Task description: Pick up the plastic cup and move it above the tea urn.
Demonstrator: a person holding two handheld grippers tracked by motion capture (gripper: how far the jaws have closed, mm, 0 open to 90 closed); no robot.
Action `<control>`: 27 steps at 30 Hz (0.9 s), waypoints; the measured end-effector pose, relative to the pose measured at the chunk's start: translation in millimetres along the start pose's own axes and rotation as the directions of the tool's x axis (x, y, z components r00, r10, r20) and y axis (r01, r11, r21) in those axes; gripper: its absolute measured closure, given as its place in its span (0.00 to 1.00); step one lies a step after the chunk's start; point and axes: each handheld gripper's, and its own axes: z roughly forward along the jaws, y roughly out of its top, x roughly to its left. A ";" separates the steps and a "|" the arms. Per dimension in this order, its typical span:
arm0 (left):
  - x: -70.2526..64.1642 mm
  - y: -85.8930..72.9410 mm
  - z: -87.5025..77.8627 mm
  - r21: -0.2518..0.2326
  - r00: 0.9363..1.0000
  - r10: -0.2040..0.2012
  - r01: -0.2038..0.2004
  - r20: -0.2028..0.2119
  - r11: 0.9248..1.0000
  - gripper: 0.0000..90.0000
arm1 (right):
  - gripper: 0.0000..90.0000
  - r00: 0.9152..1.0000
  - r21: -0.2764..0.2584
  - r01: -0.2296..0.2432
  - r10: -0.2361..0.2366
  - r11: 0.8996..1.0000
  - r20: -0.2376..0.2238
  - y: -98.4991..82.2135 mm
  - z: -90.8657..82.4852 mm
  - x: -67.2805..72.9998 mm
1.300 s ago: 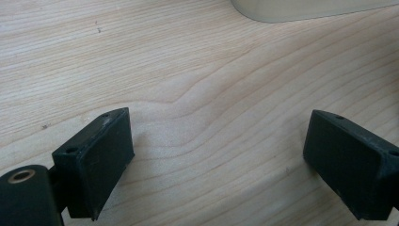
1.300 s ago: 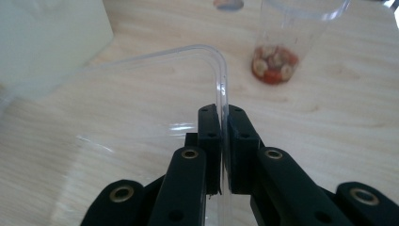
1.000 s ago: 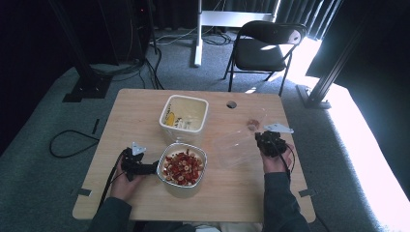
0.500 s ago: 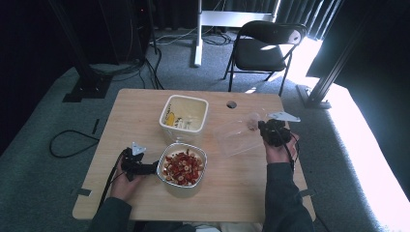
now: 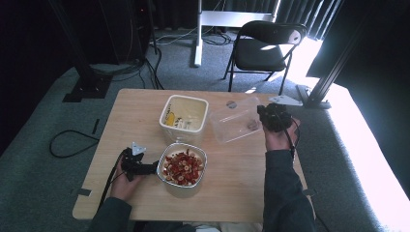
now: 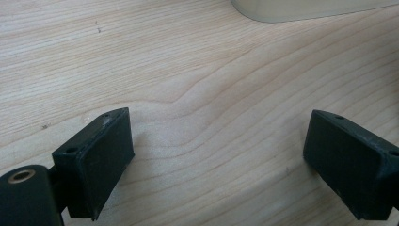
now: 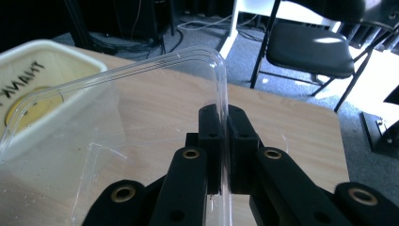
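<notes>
A clear plastic lid (image 5: 235, 120), thin and glassy with rounded corners and a raised rim, hangs tilted over the table (image 5: 145, 104), right of centre in the high view. The right gripper (image 5: 267, 117) has it by the edge, jaws clamped tight on the rim. The right gripper view brings that pinch up close: the lid's (image 7: 141, 94) rim runs straight down between the two black jaws at lower centre, and through the plastic the cream tub (image 7: 28, 89) shows at the left. The high view gives the wider picture: the cream tub (image 5: 184, 112) just left of the lid, and below it a bowl (image 5: 183, 167) full of red and tan pieces. The left gripper (image 5: 145, 167) lies low beside that bowl, forearm coming in from the bottom left. In the left gripper view its jaws stand wide apart over bare wood, grasping nothing. The right forearm reaches up from the lower edge, hand raised above the table.
</notes>
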 end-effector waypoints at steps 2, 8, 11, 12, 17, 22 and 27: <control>0.1 0.0 0.0 0.000 1.000 0.001 -0.001 0.000 1.000 0.11 | 0.96 1.000 -0.008 0.006 -0.006 1.000 -0.003 6.8 0.2 1.7; 0.0 -0.1 0.1 -0.001 1.000 0.000 0.000 0.000 1.000 0.11 | 0.96 1.000 -0.040 -0.001 0.001 0.999 -0.013 26.3 -1.5 5.1; 0.0 0.0 0.0 0.000 1.000 0.000 0.000 0.001 1.000 0.11 | 0.96 1.000 -0.049 -0.009 0.007 0.999 -0.030 33.4 0.1 8.7; 0.0 0.0 0.0 0.000 1.000 0.000 0.000 0.001 1.000 0.11 | 0.96 0.999 -0.052 -0.012 0.011 0.999 -0.037 35.5 1.5 10.7; 0.1 0.0 -0.1 0.001 1.000 0.000 0.000 0.002 1.000 0.11 | 0.96 0.997 -0.050 -0.018 0.015 0.999 -0.070 43.1 11.3 22.6; 0.0 0.0 0.0 0.000 1.000 -0.001 0.001 0.001 1.000 0.11 | 0.96 0.996 -0.037 -0.018 0.015 0.999 -0.087 51.7 28.0 39.3; -0.1 0.0 0.0 -0.001 1.000 -0.001 0.001 -0.001 1.000 0.11 | 0.96 0.995 -0.002 -0.019 0.019 1.000 -0.093 58.2 50.2 55.6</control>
